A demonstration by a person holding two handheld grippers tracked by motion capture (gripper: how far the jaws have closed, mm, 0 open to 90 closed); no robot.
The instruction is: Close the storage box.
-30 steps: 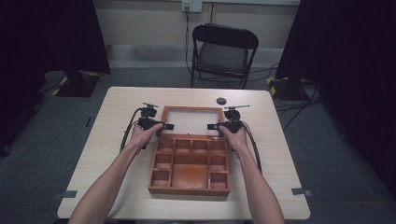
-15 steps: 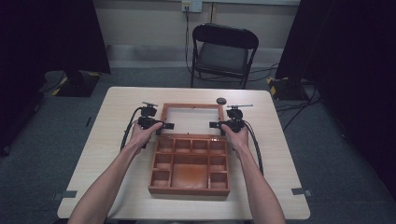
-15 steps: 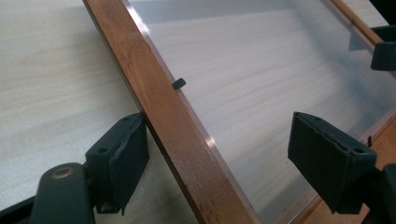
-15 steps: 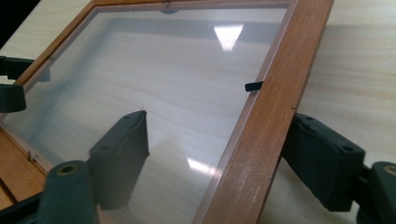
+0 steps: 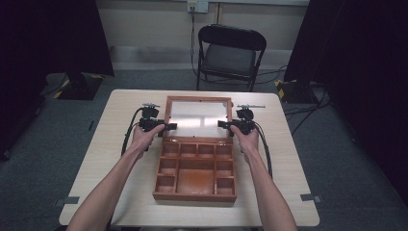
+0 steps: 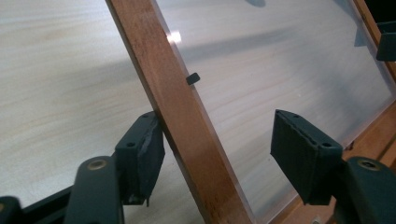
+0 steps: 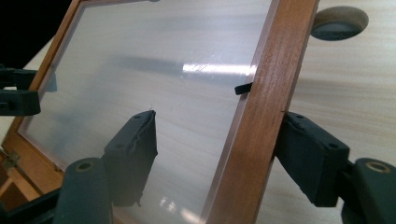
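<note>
A brown wooden box [image 5: 195, 196] with several compartments sits mid-table with its lid [image 5: 197, 99] swung open at the far side. The lid is a wooden frame around a clear pane [image 6: 280, 56]. My left gripper [image 5: 169, 126] is open astride the lid's left rail [image 6: 182, 116]. In the left gripper view [image 6: 215, 120], one jaw rests against the rail's outer side and the other hangs apart over the pane. My right gripper [image 5: 222, 124] is open astride the right rail [image 7: 271, 93]. In the right gripper view [image 7: 219, 122], its outer jaw touches the wood.
A small round dark thing [image 7: 338, 22] lies on the table beyond the lid's right rail. A black folding chair [image 5: 230, 53] stands behind the pale table [image 5: 120, 159]. Cables [image 5: 129, 137] trail from both grippers along the table.
The lid's top edge now reaches higher in the high view and covers the round dark thing. Both grippers have shifted slightly towards the person, still at the lid's sides.
</note>
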